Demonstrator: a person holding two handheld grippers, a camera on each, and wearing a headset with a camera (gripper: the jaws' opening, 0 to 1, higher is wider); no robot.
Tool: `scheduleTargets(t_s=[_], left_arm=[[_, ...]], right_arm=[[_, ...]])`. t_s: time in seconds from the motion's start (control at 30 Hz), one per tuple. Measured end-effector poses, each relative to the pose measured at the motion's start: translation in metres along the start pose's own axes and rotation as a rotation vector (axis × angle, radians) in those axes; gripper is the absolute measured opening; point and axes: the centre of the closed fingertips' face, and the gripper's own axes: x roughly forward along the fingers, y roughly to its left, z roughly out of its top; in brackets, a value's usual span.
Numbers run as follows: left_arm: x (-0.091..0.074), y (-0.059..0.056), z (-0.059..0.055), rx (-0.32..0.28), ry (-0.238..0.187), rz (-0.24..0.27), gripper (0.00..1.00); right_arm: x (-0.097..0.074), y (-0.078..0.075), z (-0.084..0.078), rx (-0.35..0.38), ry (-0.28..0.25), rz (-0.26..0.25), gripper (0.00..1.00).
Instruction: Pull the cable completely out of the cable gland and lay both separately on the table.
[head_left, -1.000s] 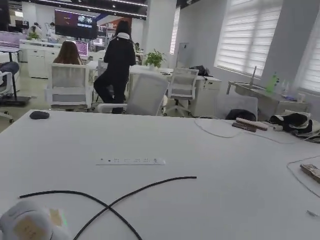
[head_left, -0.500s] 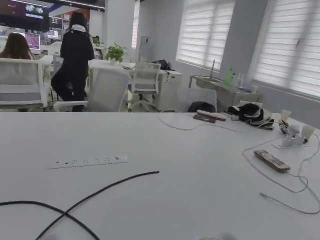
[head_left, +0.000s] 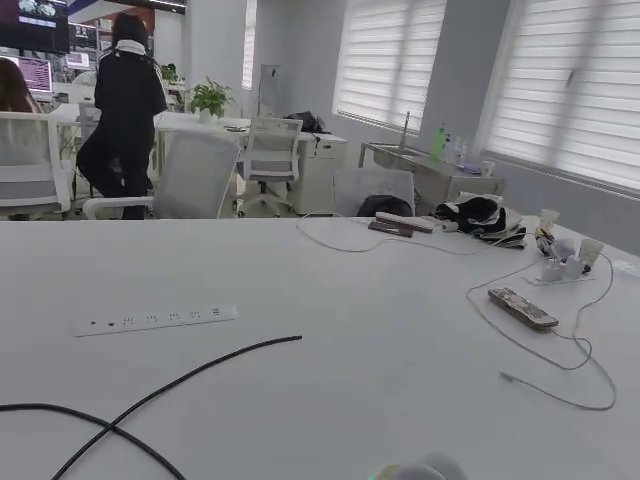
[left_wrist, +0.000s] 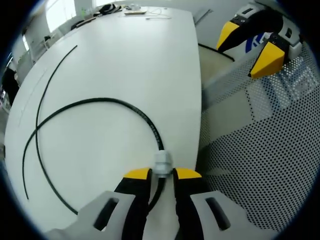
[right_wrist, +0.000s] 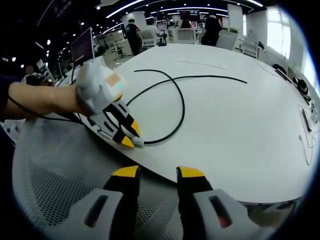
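White plastic, the cable gland (left_wrist: 162, 164) sits pinched between the left gripper (left_wrist: 162, 174) fingers at the near edge of the desk (left_wrist: 125, 60). The black cable (left_wrist: 100, 102) runs through it and down between those fingers. Beyond the gland the cable sweeps across the desk in a wide loop, crosses itself and ends free near the far side. This hold looks like an anchor: with the gland fixed, the other hand can draw the cable out through it. The task is therefore at its start, with nothing yet separated.

In the right gripper view the left gripper lies low and slanted over the desk's edge, with the person's forearm reaching in from the side. The right gripper (right_wrist: 157, 172) hangs off the desk, over a mesh chair seat (left_wrist: 250, 150). Its fingers stand apart and nothing lies between them. It points toward the gland, probably ready to take the cable just beside it.

Farther out a power strip (head_left: 155, 320) lies flat on the desk, well apart from the gland.
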Motion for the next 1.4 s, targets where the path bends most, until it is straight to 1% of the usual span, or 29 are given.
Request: scheduleTargets(t_s=[0.07,0.17,0.23,0.33,0.4,0.47,0.6,0.7,0.73,0.83,0.93,1.03,1.1,1.17,1.2,1.27,1.3,1.33,1.37,1.4], left_arm=[[0.0,-0.002,0.001,0.008,-0.005,-0.014,0.18],[0.0,-0.002,0.003,0.01,-0.007,-0.015,0.17],[-0.004,-0.002,0.007,0.008,-0.02,-0.012,0.17],[-0.015,-0.003,0.014,0.012,-0.055,-0.007,0.17],[-0.021,-0.003,0.017,0.002,-0.068,-0.008,0.17],[-0.031,-0.003,0.022,-0.006,-0.097,-0.001,0.17],[-0.049,-0.005,0.028,0.0,-0.13,0.007,0.17],[-0.071,-0.008,0.036,-0.018,-0.181,0.008,0.17],[-0.076,-0.009,0.037,-0.018,-0.187,0.008,0.17],[-0.096,-0.012,0.039,-0.012,-0.214,0.017,0.17],[-0.11,-0.015,0.039,-0.009,-0.233,0.025,0.17],[-0.123,-0.019,0.037,-0.01,-0.244,0.026,0.17],[-0.131,-0.022,0.037,-0.017,-0.259,0.023,0.17],[-0.139,-0.027,0.036,-0.009,-0.265,0.023,0.17],[-0.142,-0.028,0.035,-0.003,-0.266,0.026,0.17],[-0.149,-0.031,0.033,0.021,-0.266,0.033,0.17],[-0.153,-0.033,0.032,0.044,-0.263,0.038,0.17],[-0.155,-0.034,0.031,0.046,-0.261,0.041,0.17],[-0.159,-0.035,0.029,0.056,-0.257,0.045,0.17],[-0.162,-0.036,0.029,0.061,-0.257,0.048,0.17]], right_arm=[[0.0,0.0,0.0,-0.001,0.0,0.002,0.29],[0.0,0.001,0.0,-0.004,0.001,0.005,0.29],[0.0,0.001,0.0,-0.009,0.003,0.008,0.29],[0.0,0.002,-0.001,-0.014,0.004,0.014,0.29],[0.0,0.003,-0.001,-0.017,0.005,0.017,0.28],[0.001,0.004,-0.001,-0.019,0.007,0.024,0.28],[0.001,0.005,-0.002,-0.027,0.011,0.034,0.28],[0.001,0.005,-0.001,-0.034,0.004,0.031,0.28],[0.001,0.005,-0.001,-0.034,0.004,0.031,0.28],[0.001,0.005,-0.001,-0.036,0.01,0.03,0.28],[0.0,0.006,-0.002,-0.036,0.013,0.033,0.29],[0.001,0.008,-0.002,-0.043,0.018,0.04,0.29],[0.001,0.009,-0.003,-0.048,0.027,0.049,0.3],[0.001,0.011,-0.004,-0.056,0.038,0.061,0.3],[0.001,0.013,-0.005,-0.06,0.044,0.069,0.3],[0.002,0.017,-0.006,-0.08,0.059,0.107,0.31],[0.001,0.02,-0.006,-0.099,0.072,0.134,0.32],[0.001,0.02,-0.006,-0.116,0.087,0.147,0.32],[-0.001,0.021,-0.005,-0.149,0.102,0.164,0.31],[-0.003,0.024,0.0,-0.19,0.108,0.182,0.31]])
